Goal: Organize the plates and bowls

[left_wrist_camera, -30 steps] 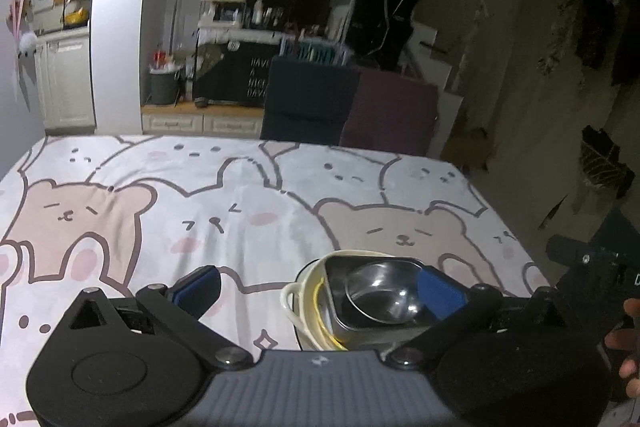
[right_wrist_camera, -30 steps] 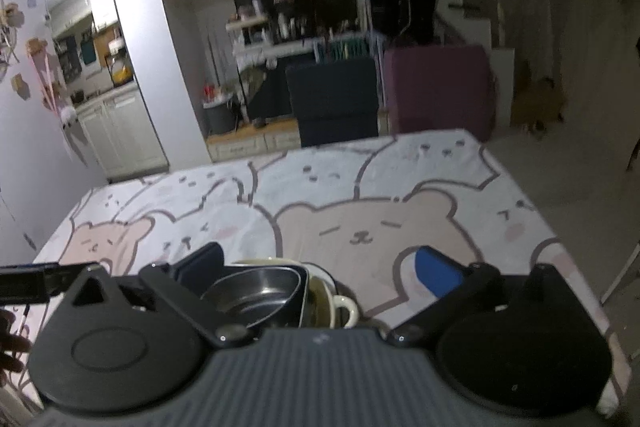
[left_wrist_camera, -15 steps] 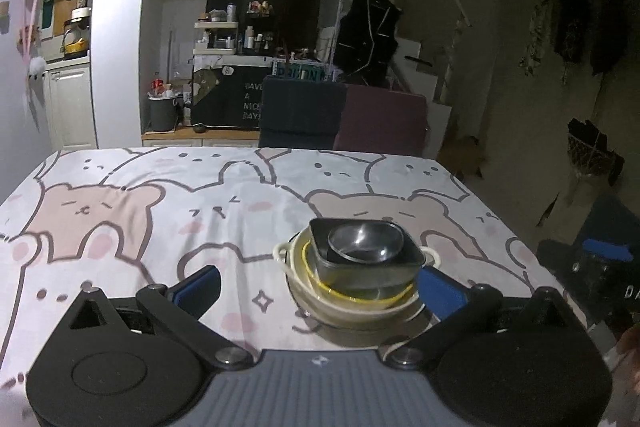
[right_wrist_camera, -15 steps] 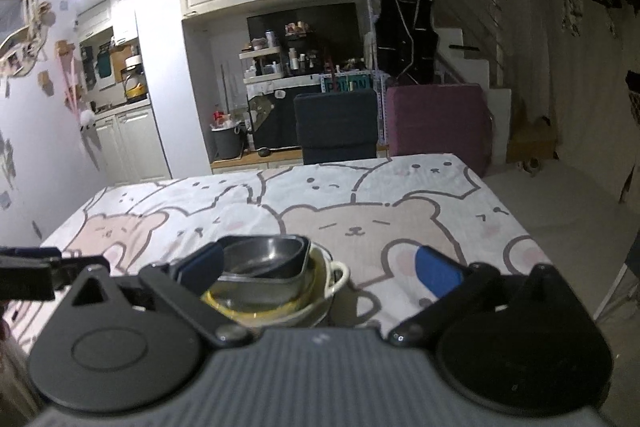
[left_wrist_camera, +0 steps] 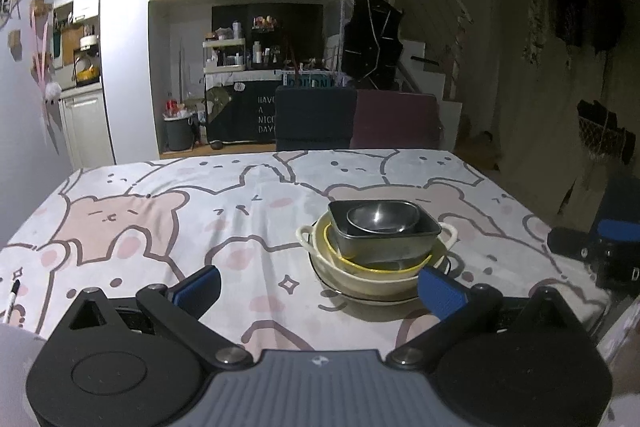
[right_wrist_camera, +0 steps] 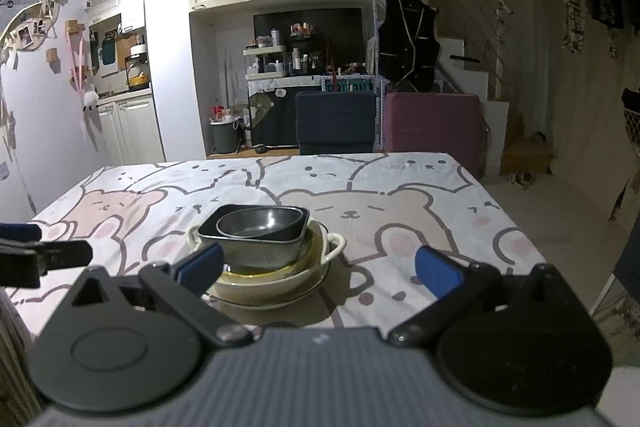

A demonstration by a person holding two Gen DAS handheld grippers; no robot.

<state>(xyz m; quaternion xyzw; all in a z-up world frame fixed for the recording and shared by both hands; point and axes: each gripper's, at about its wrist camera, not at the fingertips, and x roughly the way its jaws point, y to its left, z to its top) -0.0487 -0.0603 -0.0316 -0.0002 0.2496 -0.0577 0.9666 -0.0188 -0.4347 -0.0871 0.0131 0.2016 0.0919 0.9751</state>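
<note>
**A:** Start on the left. Your left gripper [left_wrist_camera: 318, 287] has its jaws spread wide and holds nothing. Where is the stack from there?

**B:** Ahead and right of centre, just past your right-hand pad. The round steel bowl [left_wrist_camera: 383, 218] sits in the rectangular steel tin [left_wrist_camera: 384, 239], which is in the cream handled bowl [left_wrist_camera: 372, 267] on a plate [left_wrist_camera: 360, 297], on the bear tablecloth [left_wrist_camera: 160, 211].

**A:** And the right gripper [right_wrist_camera: 320, 267]?

**B:** Also spread and empty. There the stack lies ahead and left, with the tin's long axis running left to right. Neither looks clearly nearer; I'd judge nothing remains to stack.
</note>
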